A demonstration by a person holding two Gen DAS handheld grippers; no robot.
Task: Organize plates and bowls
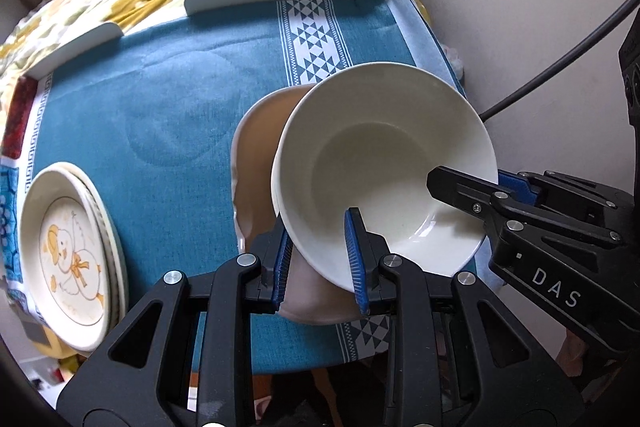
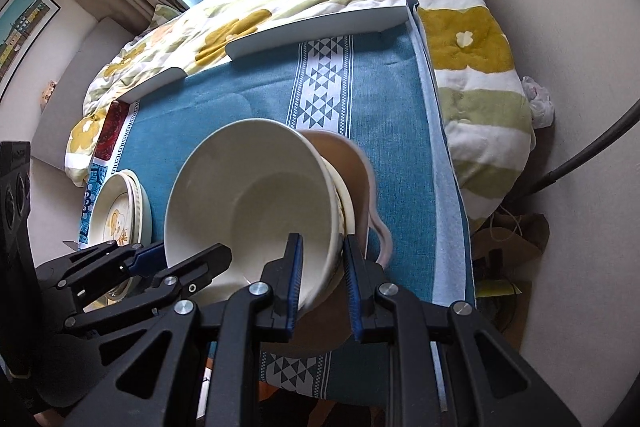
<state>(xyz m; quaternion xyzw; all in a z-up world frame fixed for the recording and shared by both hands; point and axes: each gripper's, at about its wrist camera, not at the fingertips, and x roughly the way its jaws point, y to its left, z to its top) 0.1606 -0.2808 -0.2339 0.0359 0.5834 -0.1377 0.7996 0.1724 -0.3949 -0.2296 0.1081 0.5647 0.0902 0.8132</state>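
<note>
Both grippers, left (image 1: 320, 259) and right (image 2: 322, 277), pinch opposite rims of a tilted white bowl (image 1: 384, 163) above a tan bowl (image 1: 256, 163), with stacked plates (image 1: 68, 259) lying nearby.

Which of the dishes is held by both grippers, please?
The plain white bowl, pinched at its rim by both; the duck plates sit untouched on the tablecloth.

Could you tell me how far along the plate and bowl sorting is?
Done: the duck-pattern plates sit stacked on the blue tablecloth. In hand: the left gripper and right gripper both grip the white bowl's rim above the tan bowl. Left: nesting and releasing it.
</note>
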